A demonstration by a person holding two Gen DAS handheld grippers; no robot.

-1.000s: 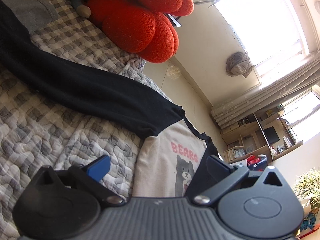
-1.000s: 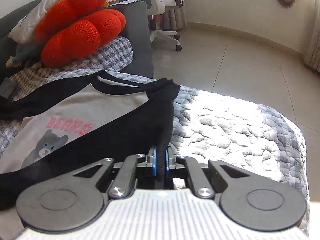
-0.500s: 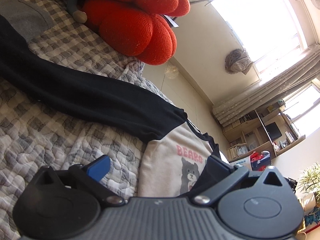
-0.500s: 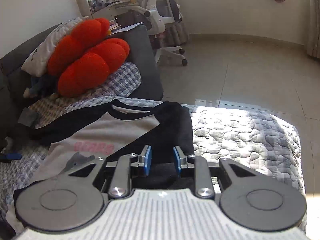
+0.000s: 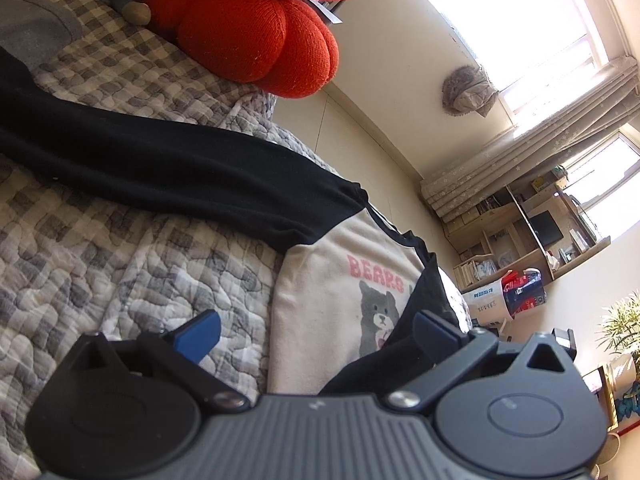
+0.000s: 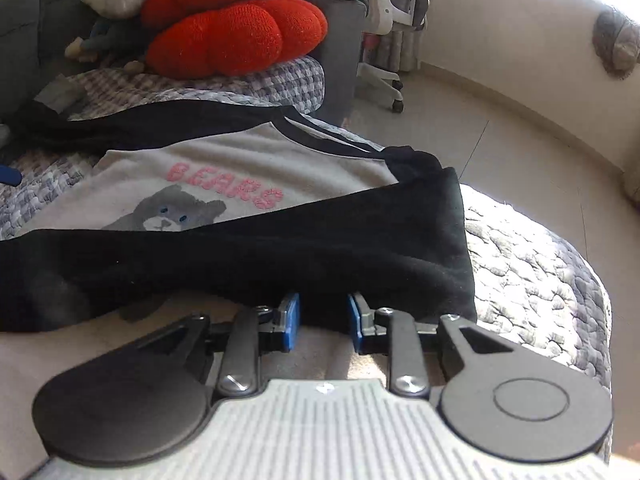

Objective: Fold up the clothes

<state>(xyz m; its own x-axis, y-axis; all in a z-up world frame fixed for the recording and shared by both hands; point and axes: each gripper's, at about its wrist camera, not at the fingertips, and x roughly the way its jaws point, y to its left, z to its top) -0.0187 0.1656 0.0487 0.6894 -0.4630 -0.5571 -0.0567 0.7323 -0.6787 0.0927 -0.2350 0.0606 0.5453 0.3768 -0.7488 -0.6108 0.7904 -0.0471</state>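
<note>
A cream shirt with black sleeves and a bear print (image 6: 224,184) lies flat on a grey quilted bed (image 6: 532,264). One black sleeve (image 6: 304,256) is folded across the shirt's front, just ahead of my right gripper (image 6: 322,322), which is open and holds nothing. In the left wrist view the shirt (image 5: 340,300) lies ahead, its other black sleeve (image 5: 180,176) stretched out to the left over the quilt. My left gripper (image 5: 316,332) is wide open above the shirt's side edge.
A red knitted cushion (image 6: 236,40) and a soft toy sit at the head of the bed (image 5: 256,36). A white office chair (image 6: 392,12) stands on the tiled floor beyond. Shelves and a plant (image 5: 624,324) are by the window.
My right gripper has let go of the black sleeve, opened, and drawn back low behind it. The sleeve now lies across the shirt. My left gripper stayed open and shifted slightly.
</note>
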